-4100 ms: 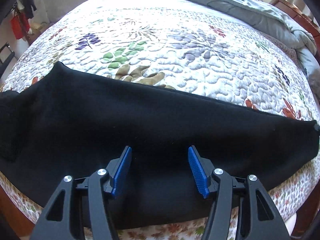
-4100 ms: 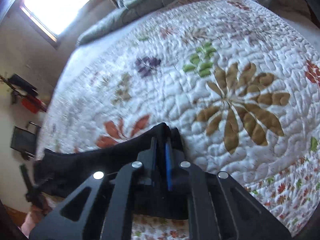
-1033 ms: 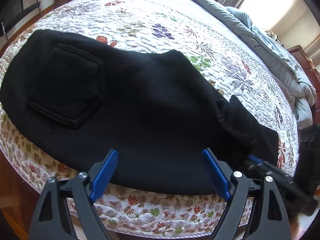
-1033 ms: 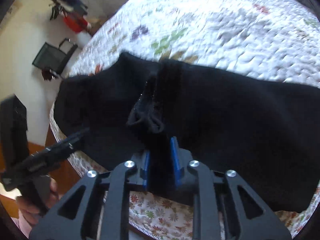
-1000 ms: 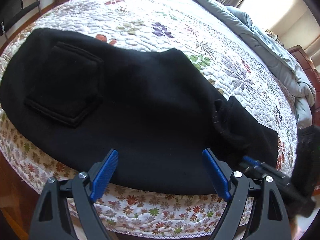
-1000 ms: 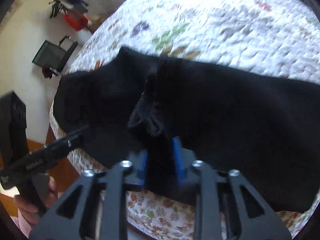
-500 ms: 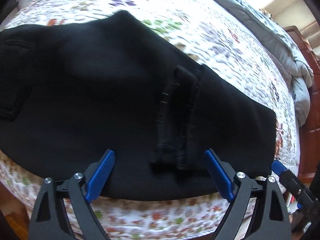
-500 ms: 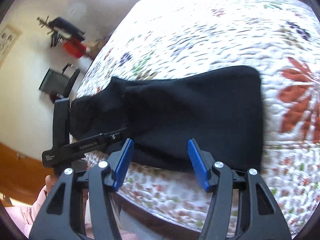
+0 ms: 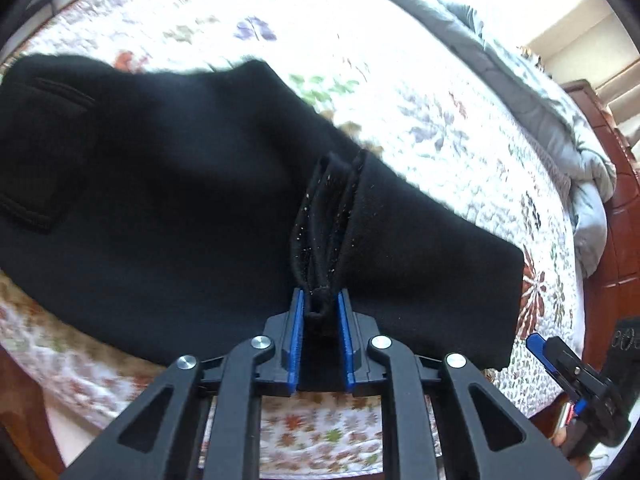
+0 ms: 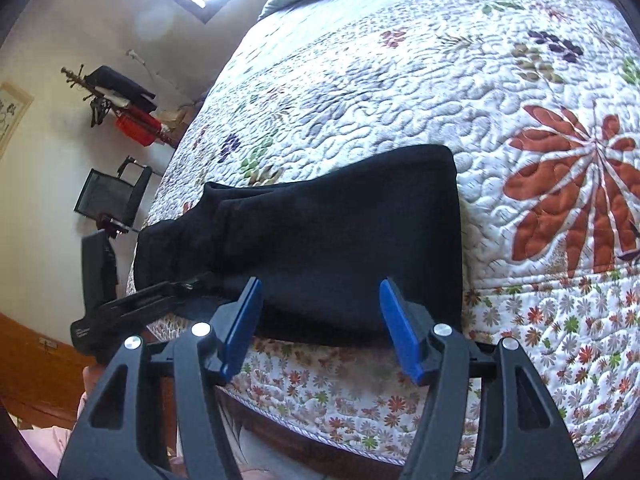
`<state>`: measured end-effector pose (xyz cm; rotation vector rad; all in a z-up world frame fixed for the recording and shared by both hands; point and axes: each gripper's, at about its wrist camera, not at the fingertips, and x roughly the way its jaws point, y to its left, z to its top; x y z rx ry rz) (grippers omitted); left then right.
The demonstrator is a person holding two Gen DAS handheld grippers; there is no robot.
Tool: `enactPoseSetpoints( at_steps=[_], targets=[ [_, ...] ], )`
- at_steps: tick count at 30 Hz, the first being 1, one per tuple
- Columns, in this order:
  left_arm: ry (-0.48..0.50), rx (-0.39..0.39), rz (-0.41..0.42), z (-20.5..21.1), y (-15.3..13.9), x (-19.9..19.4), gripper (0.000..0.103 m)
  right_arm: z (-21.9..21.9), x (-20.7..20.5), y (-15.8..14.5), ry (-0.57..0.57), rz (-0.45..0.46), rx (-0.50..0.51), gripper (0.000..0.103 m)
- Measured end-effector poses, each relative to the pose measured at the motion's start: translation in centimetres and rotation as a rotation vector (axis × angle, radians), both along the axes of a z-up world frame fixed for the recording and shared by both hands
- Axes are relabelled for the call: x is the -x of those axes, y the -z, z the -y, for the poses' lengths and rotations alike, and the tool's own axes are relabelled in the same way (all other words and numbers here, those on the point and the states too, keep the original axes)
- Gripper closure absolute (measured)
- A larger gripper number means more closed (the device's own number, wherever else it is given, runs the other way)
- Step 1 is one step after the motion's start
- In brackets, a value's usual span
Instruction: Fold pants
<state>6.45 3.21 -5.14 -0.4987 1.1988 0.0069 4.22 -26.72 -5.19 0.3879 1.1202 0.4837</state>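
A: Start at your left. What have you got there?

B: Your left gripper (image 9: pixel 322 320) has its blue fingers (image 9: pixel 293 344) closing narrow on a bunched ridge of the black pants (image 9: pixel 160 208). The fabric sits pinched between both pads, right at the near edge of the cloth.

A: And the pants themselves?

B: They lie flat across the quilted bed (image 9: pixel 400 80), along the near edge of it, one end folded back over the rest. You can see a patch pocket (image 9: pixel 36 160) at the far left, and the raised ridge of hems runs up from your fingers toward the middle.

A: Move right.

B: Your right gripper (image 10: pixel 322 328) hangs just off the bed's edge, its fingers (image 10: pixel 400 336) spread wide and opening, nothing between them. The folded end of the pants lies beyond the tips, apart from them. In the left view that gripper shows at the lower right corner, beside the bed.

A: Background?

B: A grey duvet (image 9: pixel 520 80) is heaped at the far side of the bed, and a black chair (image 10: pixel 108 196) stands by the wall on the left.
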Motion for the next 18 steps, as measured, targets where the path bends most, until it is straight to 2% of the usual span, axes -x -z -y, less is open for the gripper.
enactPoseSetpoints(
  at_steps=[3,5,8,11,14,18],
  targets=[
    [-0.043,-0.039,-0.011,-2.0,0.6,0.6,0.088,-1.3,-0.3,0.8,-0.038,-0.027,0.0,0.039],
    [-0.056,-0.034,-0.049,-2.9,1.9,0.7,0.088,-1.9,-0.9,2.5,-0.027,-0.086,0.032,0.04],
    [-0.046,-0.043,-0.051,-2.8,3.1,0.8,0.085,-2.0,-1.7,5.2,0.0,-0.155,0.063,0.043],
    [-0.014,-0.085,-0.049,-1.8,2.7,0.4,0.084,-2.2,-2.1,6.3,0.009,-0.168,0.076,0.043],
    [-0.01,-0.046,-0.05,-3.6,1.7,0.1,0.084,-2.4,-2.5,5.1,-0.01,-0.162,0.088,0.042],
    [-0.03,-0.06,0.033,-4.4,-1.7,0.1,0.086,-1.8,-2.8,1.0,-0.011,-0.06,0.066,0.042]
  ],
)
